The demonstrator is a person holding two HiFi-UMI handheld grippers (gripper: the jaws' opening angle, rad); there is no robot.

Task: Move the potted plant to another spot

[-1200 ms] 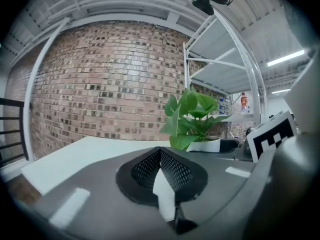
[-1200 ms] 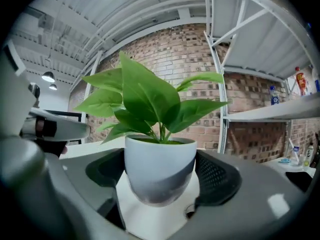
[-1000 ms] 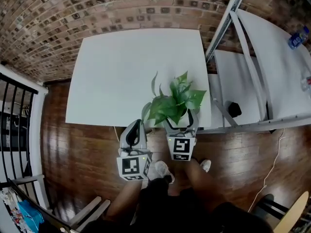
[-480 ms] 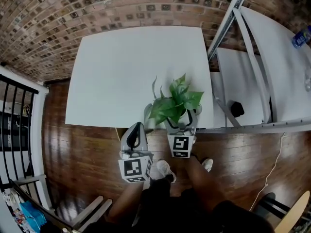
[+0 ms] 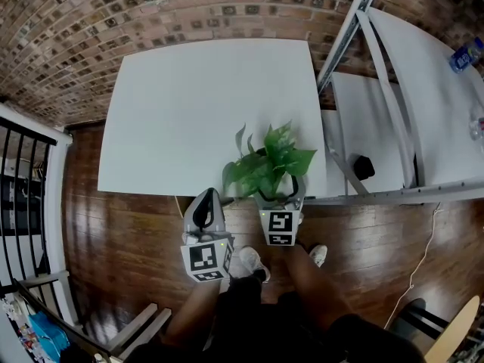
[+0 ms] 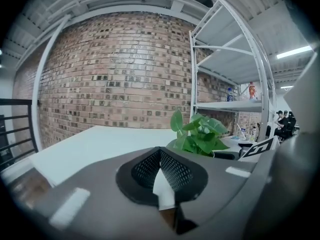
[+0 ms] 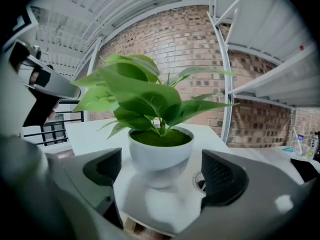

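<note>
The potted plant (image 5: 268, 169), green leaves in a small white pot (image 7: 160, 151), stands on the white table (image 5: 197, 104) at its front right edge. My right gripper (image 5: 280, 189) straddles the pot from the front. Its jaws are opening, and the black pads (image 7: 222, 176) stand clear of the pot on both sides. Just off the table's front edge, left of the plant, my left gripper (image 5: 207, 200) is shut with nothing in it. In the left gripper view its pads (image 6: 172, 171) meet, and the plant (image 6: 197, 134) shows to the right beyond them.
A white metal shelf rack (image 5: 393, 119) stands right of the table, with a black object (image 5: 364, 168) on a low shelf and a bottle (image 5: 463, 55) further right. A brick wall (image 5: 151, 13) lies behind. A black railing (image 5: 26, 172) runs along the left, over a wooden floor (image 5: 128, 233).
The right gripper has sunk slightly with the plant near the table's front edge. The left gripper has hardly moved.
</note>
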